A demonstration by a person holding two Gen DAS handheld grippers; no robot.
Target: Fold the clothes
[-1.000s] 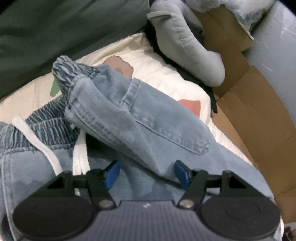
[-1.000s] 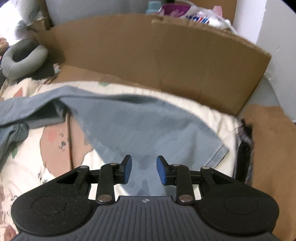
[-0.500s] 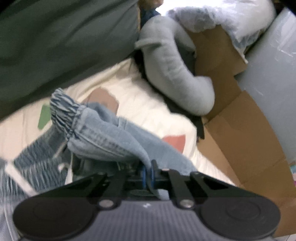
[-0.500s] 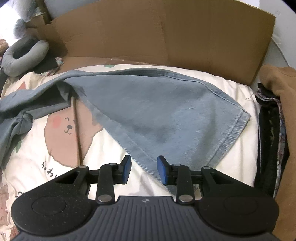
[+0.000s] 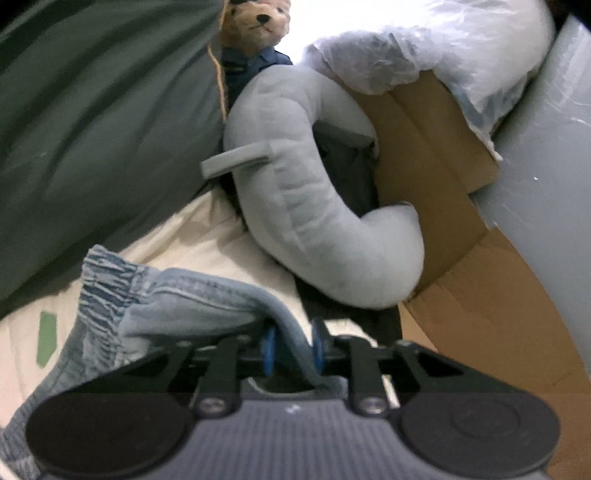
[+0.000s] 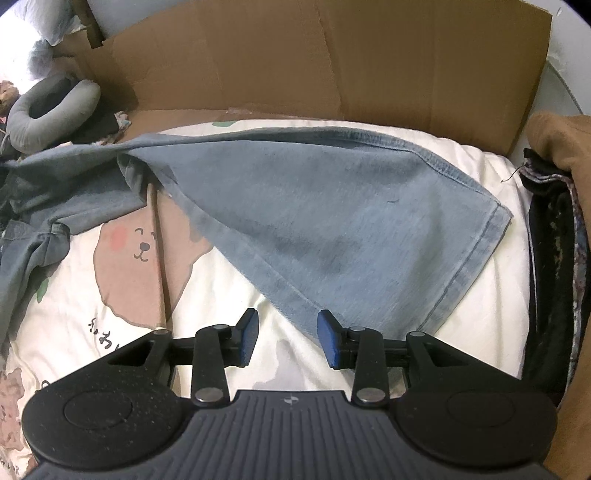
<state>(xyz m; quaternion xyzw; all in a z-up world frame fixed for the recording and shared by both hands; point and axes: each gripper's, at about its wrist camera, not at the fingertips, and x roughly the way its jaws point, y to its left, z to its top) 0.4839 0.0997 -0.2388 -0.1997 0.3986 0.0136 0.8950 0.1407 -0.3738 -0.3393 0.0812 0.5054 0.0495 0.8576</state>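
Jeans: pale blue denim, on the cream bed sheet with its brown bear print. In the right wrist view, one leg spread flat across the sheet, hem toward the right, the rest bunched in folds at the far left. In the left wrist view, the gathered elastic waistband raised off the sheet, a ridge of denim running from it down to the pads.

Left hand-held gripper: jaws opening, that fold of denim between the blue pads, grip letting go rather than clamped.

Right hand-held gripper: released, jaws opening, only bare sheet between the pads; edge of the spread leg just beside the right-side pad, not gripped.

Beyond the waistband, a grey neck pillow against brown cardboard, a teddy bear behind it, dark green fabric on the left. At the right edge of the bed, a dark folded pile under a brown garment.
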